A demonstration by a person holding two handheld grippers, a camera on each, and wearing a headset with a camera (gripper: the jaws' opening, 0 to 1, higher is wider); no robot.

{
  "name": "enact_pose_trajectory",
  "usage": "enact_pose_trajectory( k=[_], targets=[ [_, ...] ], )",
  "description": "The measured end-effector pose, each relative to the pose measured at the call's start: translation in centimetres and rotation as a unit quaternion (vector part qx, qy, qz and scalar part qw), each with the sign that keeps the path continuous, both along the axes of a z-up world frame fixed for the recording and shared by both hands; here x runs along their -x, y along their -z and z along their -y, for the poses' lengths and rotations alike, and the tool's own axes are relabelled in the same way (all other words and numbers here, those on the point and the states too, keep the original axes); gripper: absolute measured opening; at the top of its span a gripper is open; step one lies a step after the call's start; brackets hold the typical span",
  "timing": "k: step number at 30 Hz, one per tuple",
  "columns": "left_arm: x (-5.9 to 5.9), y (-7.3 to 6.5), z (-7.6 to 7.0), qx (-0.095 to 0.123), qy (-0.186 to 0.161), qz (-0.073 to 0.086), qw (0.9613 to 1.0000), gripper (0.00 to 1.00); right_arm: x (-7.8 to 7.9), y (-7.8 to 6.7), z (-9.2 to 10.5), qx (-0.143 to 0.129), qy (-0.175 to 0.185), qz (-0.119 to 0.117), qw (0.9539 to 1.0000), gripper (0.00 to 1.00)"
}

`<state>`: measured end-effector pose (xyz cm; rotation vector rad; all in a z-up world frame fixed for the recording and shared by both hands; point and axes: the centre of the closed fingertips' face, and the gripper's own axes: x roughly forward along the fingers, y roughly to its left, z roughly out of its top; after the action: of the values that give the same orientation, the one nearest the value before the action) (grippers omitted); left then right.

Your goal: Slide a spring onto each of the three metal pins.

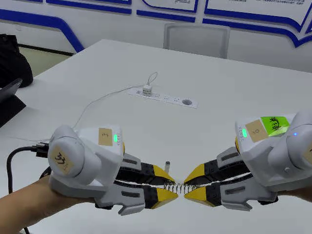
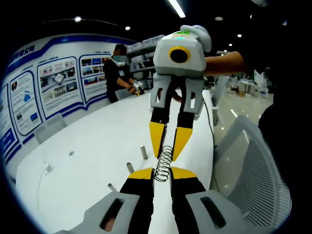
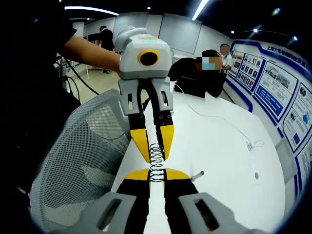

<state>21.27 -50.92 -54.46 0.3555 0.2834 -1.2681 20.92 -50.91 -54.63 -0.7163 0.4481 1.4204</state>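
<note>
Left claw: The left claw is squeezed shut on one end of the spring.
Right claw: The right claw points at the left claw, tip to tip. It pinches the other end of the same spring.
Spring: It lies flat in the air between the two claws, like a tiny bridge. It is above the table and touches no pin.
Pins: In the left gripper view, three metal pins sit in a row on the table, off to the left of the left claw and lower down. I see no spring on any of them.
Doing it well: I think one claw should let go, so that one end of the spring is free. The other claw can then tip the free end down over a pin. The hole should sit right over the pin top, and then the spring can go down slowly. A soft pinch is best, as a hard one could squash the coils.
Watch out: A spring can jump away when it is let go.
Table: The white table looks smooth, so a dropped spring could roll.
On the table: A power strip with a thin white cable lies well past the claw tips.
Room: A grey chair stands at the far side of the table. Behind it is a white wall with blue stripes.
</note>
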Motion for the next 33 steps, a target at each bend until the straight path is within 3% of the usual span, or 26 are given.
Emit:
enact_pose_trajectory(
  k=[3,6,12,14,17,20,24,33],
  targets=[
    [0.3,-0.1,0.1,-0.008,0.012,0.024,0.9996,0.10,0.2,-0.1,0.1,0.002,-0.007,0.007,0.9999,0.11],
    [0.3,-0.2,0.2,-0.010,0.015,0.034,0.9993,0.10,0.3,-0.2,0.2,0.002,-0.014,0.016,0.9998,0.11],
    [0.5,-0.5,0.4,-0.004,0.020,0.034,0.9992,0.09,0.3,-0.4,0.4,-0.013,-0.020,0.020,0.9995,0.13],
    [0.6,-0.5,0.5,-0.004,0.023,0.033,0.9992,0.09,0.1,-0.2,0.6,-0.012,-0.017,0.020,0.9996,0.19],
    [0.7,-0.3,0.5,-0.007,0.023,0.033,0.9992,0.09,-0.1,0.2,0.9,-0.018,-0.007,0.013,0.9997,0.16],
    [0.6,-0.3,0.4,-0.005,0.019,0.034,0.9992,0.09,0.1,0.3,1.0,-0.033,0.001,-0.013,0.9994,0.14],
    [0.7,-0.3,0.4,-0.006,0.022,0.033,0.9992,0.10,0.4,0.1,0.8,-0.040,-0.003,-0.018,0.9990,0.12],
    [0.9,0.6,0.9,-0.029,0.028,0.035,0.9986,0.10,1.0,-1.9,0.2,-0.087,-0.003,-0.053,0.9948,0.11]
  ],
)
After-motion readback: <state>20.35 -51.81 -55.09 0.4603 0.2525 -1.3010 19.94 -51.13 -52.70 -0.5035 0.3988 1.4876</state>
